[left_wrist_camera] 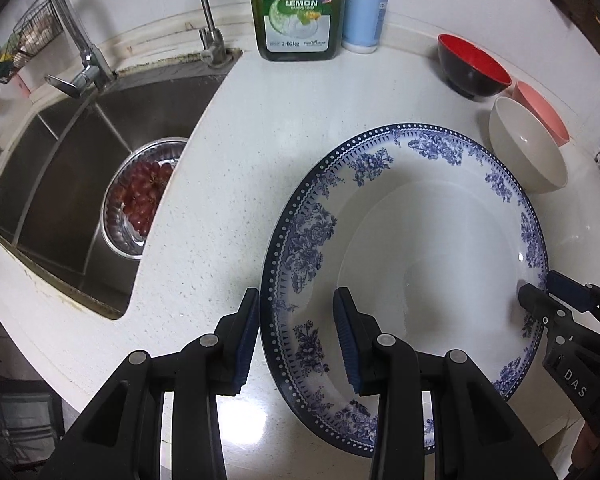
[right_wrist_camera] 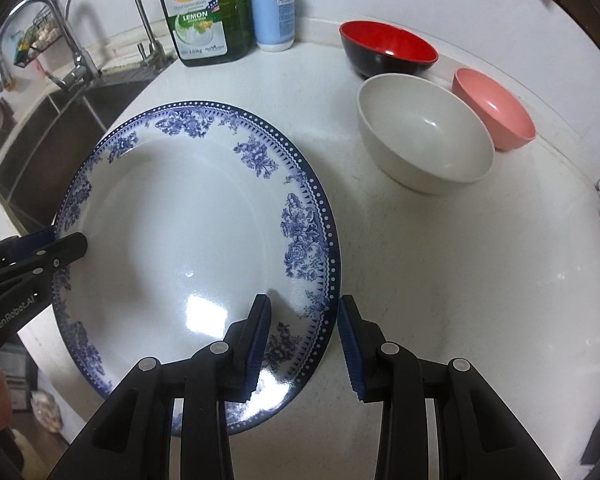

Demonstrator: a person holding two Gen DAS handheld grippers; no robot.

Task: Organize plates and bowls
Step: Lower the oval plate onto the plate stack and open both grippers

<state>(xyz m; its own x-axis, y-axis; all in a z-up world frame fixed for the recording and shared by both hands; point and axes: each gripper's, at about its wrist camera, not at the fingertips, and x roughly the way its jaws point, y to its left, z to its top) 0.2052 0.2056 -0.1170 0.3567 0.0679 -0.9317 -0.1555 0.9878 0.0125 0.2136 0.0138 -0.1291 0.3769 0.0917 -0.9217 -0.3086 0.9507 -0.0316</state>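
Note:
I see a large white plate [left_wrist_camera: 420, 240] [right_wrist_camera: 180, 220] with a blue floral rim, held over the white counter [left_wrist_camera: 228, 160] near its front edge. My left gripper [left_wrist_camera: 296, 296] [right_wrist_camera: 72, 244] is shut on the plate's left rim, one finger outside and one inside. On the opposite rim, my right gripper [right_wrist_camera: 305, 304] [left_wrist_camera: 536, 292] grips the same way. Three bowls stand behind the plate to the right: a black bowl with a red inside [left_wrist_camera: 472, 64] [right_wrist_camera: 388, 48], a cream bowl [left_wrist_camera: 528, 148] [right_wrist_camera: 424, 136] and a pink bowl [left_wrist_camera: 540, 108] [right_wrist_camera: 496, 108].
A steel sink [left_wrist_camera: 60, 160] lies to the left, with a metal bowl of red grapes [left_wrist_camera: 144, 196] in it and two taps [left_wrist_camera: 88, 68] behind. A green dish soap bottle [left_wrist_camera: 296, 8] and a blue bottle [left_wrist_camera: 366, 8] stand against the back wall.

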